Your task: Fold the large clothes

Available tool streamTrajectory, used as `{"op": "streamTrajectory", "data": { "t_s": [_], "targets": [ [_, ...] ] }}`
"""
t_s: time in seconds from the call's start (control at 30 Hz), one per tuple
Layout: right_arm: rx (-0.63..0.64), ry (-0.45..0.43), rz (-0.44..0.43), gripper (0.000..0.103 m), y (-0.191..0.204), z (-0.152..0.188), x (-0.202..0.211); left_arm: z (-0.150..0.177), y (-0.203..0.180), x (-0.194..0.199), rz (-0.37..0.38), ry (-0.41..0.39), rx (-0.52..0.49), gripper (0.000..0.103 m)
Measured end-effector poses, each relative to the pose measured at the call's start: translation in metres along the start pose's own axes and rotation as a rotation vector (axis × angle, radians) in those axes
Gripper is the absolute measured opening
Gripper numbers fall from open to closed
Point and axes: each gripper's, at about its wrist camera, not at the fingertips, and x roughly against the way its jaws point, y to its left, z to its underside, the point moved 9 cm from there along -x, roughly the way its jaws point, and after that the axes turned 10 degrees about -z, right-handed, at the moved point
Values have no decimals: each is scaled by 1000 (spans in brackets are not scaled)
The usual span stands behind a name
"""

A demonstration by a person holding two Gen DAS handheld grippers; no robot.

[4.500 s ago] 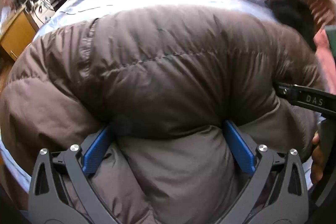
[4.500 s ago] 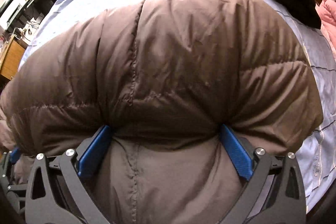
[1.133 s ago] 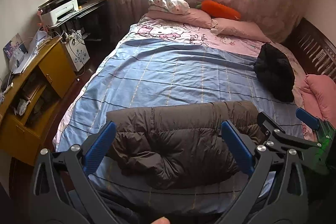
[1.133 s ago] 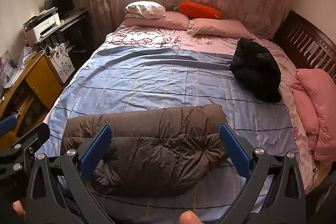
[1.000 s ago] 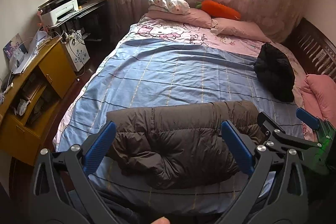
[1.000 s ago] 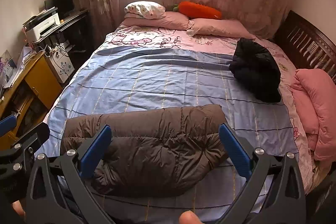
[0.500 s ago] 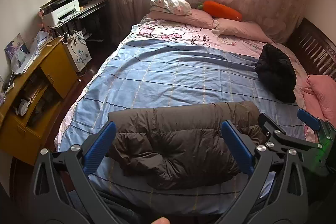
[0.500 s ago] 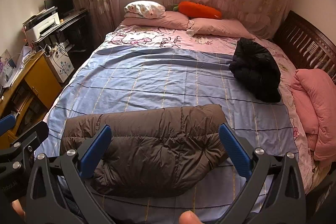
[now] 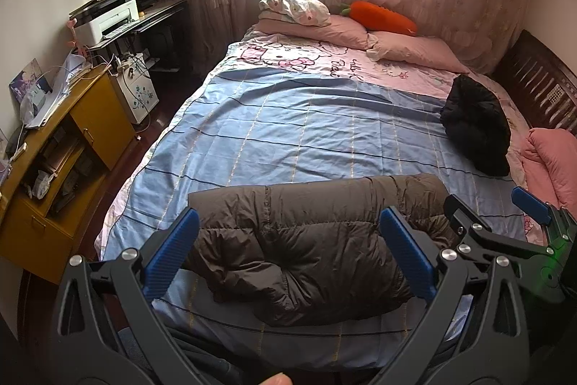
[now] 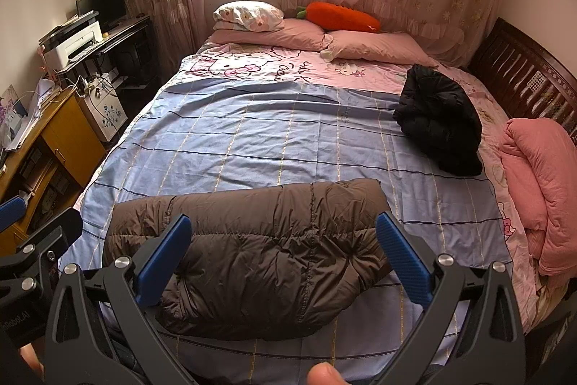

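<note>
- The left gripper (image 9: 288, 255) hangs above the foot of the bed, its jaws spread wide and holding nothing.
- The right gripper (image 10: 285, 255) hovers just beside it, jaws likewise spread and empty.
- Below both lies the brown down jacket (image 10: 249, 255), folded into a compact puffy bundle near the foot edge of the blue checked bedsheet (image 10: 270, 139).
- To my eye this fold looks finished and the jacket released.
- A black jacket (image 10: 440, 118) lies crumpled well apart, toward the wooden headboard side, beside a pink quilt (image 10: 541, 175).
- The next move likely calls for reaching across to that black garment, pinching its fabric and spreading it flat.
</note>
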Motion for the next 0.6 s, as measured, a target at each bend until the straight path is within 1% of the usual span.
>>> {"op": "streamTrajectory", "data": {
  "t_s": [0.33, 0.6],
  "targets": [
    [3, 0, -2, 102, -1, 0, 0, 1, 1, 0, -11, -1, 8, 101],
    [3, 1, -1, 102, -1, 0, 0, 1, -1, 0, -6, -1, 7, 101]
  ]
}}
